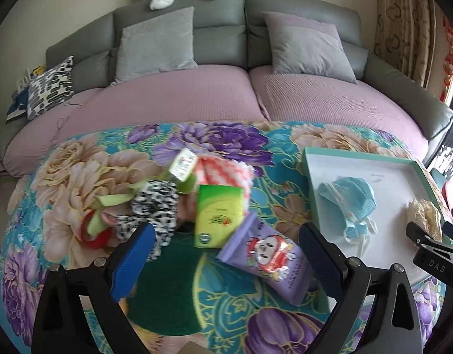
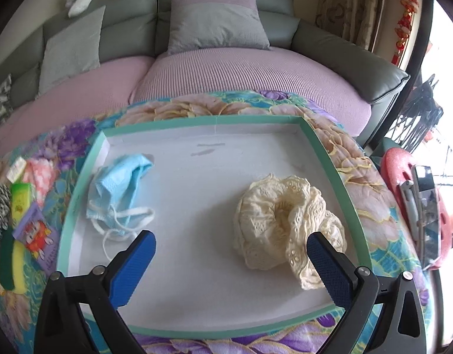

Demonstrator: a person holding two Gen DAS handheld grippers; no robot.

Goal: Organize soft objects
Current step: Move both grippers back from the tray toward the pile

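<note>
Left gripper (image 1: 226, 253) hanging over floral cloth (image 1: 78, 159), fingers spread wide, gripping nothing; purple packet (image 1: 267, 253) lying between them, green pack (image 1: 219, 215) just beyond. Black-and-white scrunchie (image 1: 155, 203) sitting near left finger, pink zigzag cloth (image 1: 226, 171) lying farther back in same pile. Right gripper (image 2: 231, 253) hovering over teal-rimmed tray (image 2: 330, 159), fingers wide, empty. Cream lace scrunchie (image 2: 285, 224) resting in tray, touching right finger; blue mask (image 2: 120, 188) lying in tray's left part. Sofa (image 1: 214, 26) standing behind.
</note>
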